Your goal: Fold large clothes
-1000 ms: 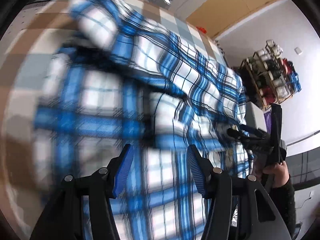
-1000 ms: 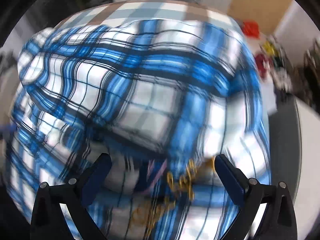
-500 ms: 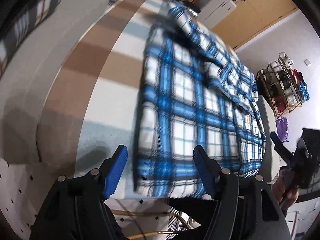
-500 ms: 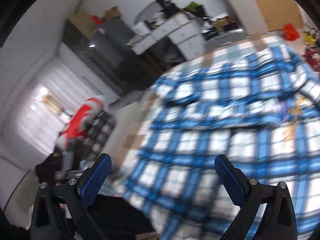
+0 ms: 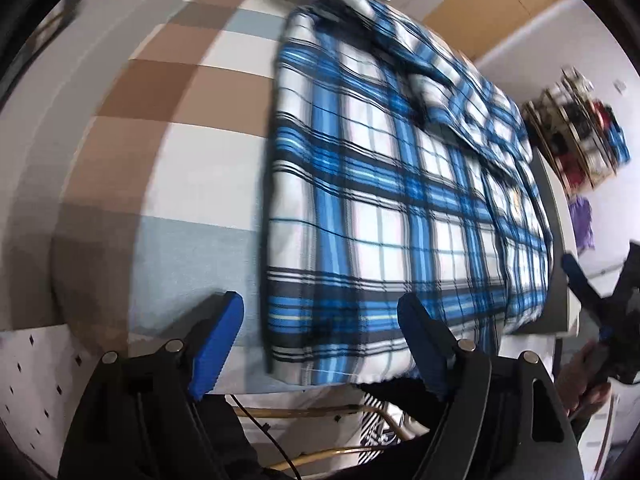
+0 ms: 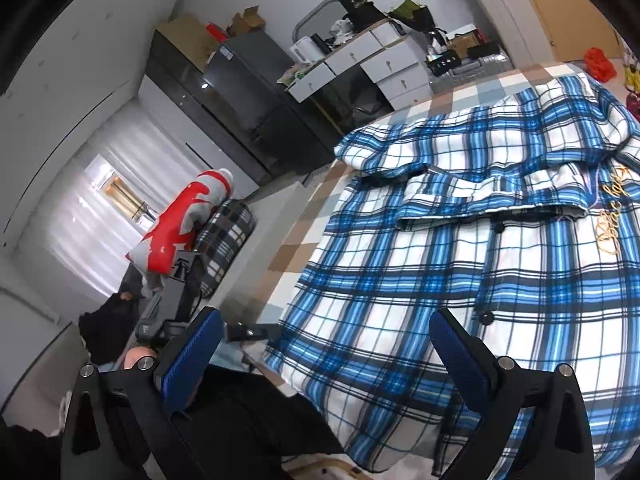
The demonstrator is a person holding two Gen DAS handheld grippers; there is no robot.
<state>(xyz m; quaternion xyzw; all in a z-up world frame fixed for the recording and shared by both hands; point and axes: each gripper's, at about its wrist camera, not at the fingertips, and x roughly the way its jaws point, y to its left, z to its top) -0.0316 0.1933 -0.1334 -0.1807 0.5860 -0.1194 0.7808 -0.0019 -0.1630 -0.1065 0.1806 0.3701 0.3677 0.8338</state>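
A blue-and-white plaid shirt (image 5: 400,200) lies flat on the checked tablecloth (image 5: 192,160), its hem at the near edge. One sleeve (image 6: 480,196) is folded across the chest, beside gold embroidery (image 6: 612,216). My left gripper (image 5: 318,304) hovers over the hem's left corner. Its jaws are opening, and the pads do not press on the cloth. My right gripper (image 6: 326,320) stands wide open just off the hem, holding nothing. A hand holds it at the right edge of the left wrist view (image 5: 592,300). The left gripper's fingers (image 6: 244,332) show beyond the shirt's corner.
The tablecloth's bare checks run left of the shirt. A white dresser (image 6: 360,64) and a dark cabinet (image 6: 240,92) stand beyond the far end. A red-and-white pillow (image 6: 180,224) and a plaid cushion (image 6: 224,240) sit to the left. A cluttered rack (image 5: 576,132) stands at the right.
Both grippers have pulled back from close over the shirt to its near hem. The left jaws have widened. The right view has swung up and left, and the shirt now lies flat.
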